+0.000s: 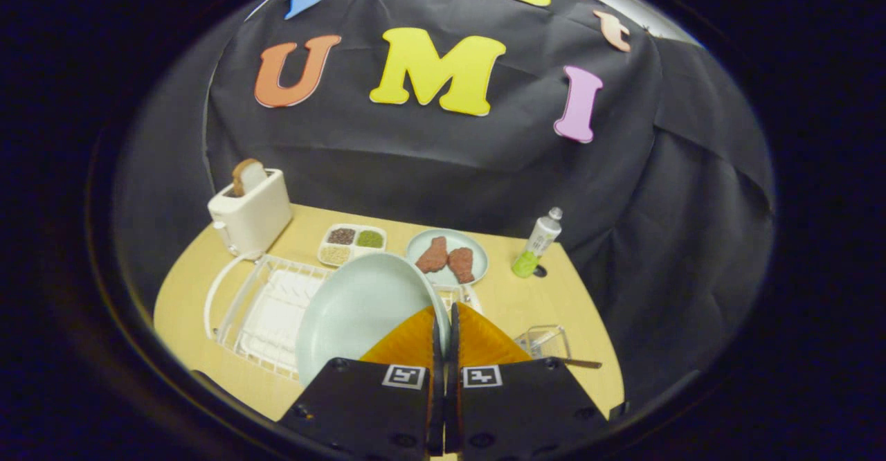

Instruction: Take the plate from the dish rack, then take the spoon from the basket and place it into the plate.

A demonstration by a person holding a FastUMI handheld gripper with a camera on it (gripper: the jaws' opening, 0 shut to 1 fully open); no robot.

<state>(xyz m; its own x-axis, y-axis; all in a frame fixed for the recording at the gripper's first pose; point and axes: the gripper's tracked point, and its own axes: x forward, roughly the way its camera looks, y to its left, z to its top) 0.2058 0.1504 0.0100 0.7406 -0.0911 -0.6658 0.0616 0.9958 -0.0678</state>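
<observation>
Plate [360, 309], pale green, is held up on edge over the dish rack [266, 309], its rim pinched between the two fingers of the gripper [443, 326]; the fingers are drawn nearly together with only the plate's thin right edge caught between them. The lower part of the plate is hidden behind the gripper body.

Black cloth is seen as the booth wall behind and to the right of everything. A light wooden worktop [547, 309] with a rounded near-left edge carries all the things; its near side is cut off by the gripper.

The white wire dish rack is laid on the left part of the worktop, partly covered by the raised plate; a white tray is seen inside it. A white toaster [250, 215] is set at the far left corner behind the rack, with a slice of bread [246, 176] standing up out of its slot. A second pale plate [446, 257] is placed beyond the fingers, with two reddish-brown food pieces [446, 259] on it; what they are cannot be told. A white divided dish [351, 244] is set between the toaster and that plate, with dark, green and tan fillings in its compartments.

A small clear basket [543, 342] is seen just right of the fingers, partly hidden by them. The spoon [580, 363] is made out only as a thin handle sticking out to the right of the basket; its bowl cannot be seen. A white and green bottle [536, 245] is stood tilted near the far right edge, with a small dark spot beside its base.
</observation>
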